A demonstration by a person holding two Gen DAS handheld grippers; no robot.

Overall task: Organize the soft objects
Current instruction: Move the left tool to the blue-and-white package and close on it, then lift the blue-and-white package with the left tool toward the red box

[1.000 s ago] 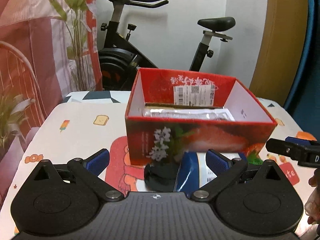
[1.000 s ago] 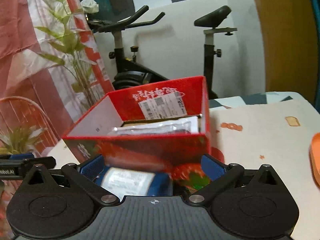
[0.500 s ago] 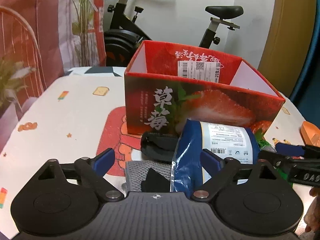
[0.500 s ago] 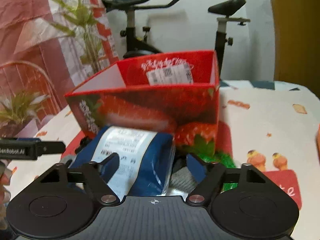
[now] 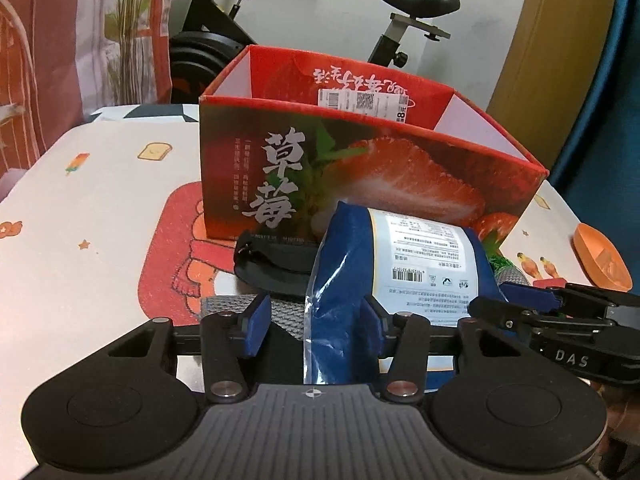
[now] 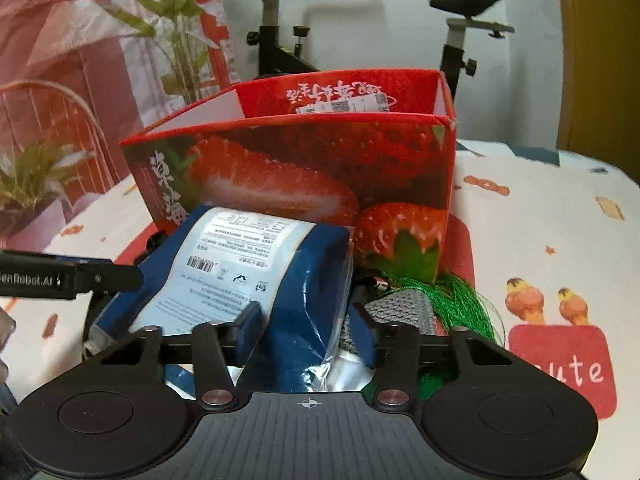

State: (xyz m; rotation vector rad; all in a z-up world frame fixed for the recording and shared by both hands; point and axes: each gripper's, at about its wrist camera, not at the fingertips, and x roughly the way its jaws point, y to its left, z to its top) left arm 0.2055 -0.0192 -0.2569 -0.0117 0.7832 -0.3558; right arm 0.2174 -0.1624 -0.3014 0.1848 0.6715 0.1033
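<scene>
A: Where is the pouch (image 5: 400, 280) sitting?

B: It is lying on the table (image 5: 100, 200), right in front of the box (image 5: 360, 168) and leaning up against its strawberry side, label up. It is resting on a pile: a black strap (image 5: 280, 264), a grey cloth (image 5: 224, 304) and some green netting (image 6: 460, 304) are poking out from under it.

A: Is the left gripper (image 5: 314, 320) grasping it?

B: Not yet. Its jaws have just been closing, and they are straddling one end of the pouch. One pad is lying against the blue film, but the other is standing clear, with grey cloth showing in the gap.

A: And the right gripper (image 6: 306, 328)?

B: It is coming at the other end, and its jaws have just been closing too. The pouch is sitting between them. One pad is lying on the label side. The other is sitting just at the crinkled clear seam, and I cannot tell whether it is pressing.

A: Is the pouch leaving the table?

B: No, it is lying on the pile with both tools low around it. An orange dish (image 5: 600, 260) is sitting well off to one side.
</scene>
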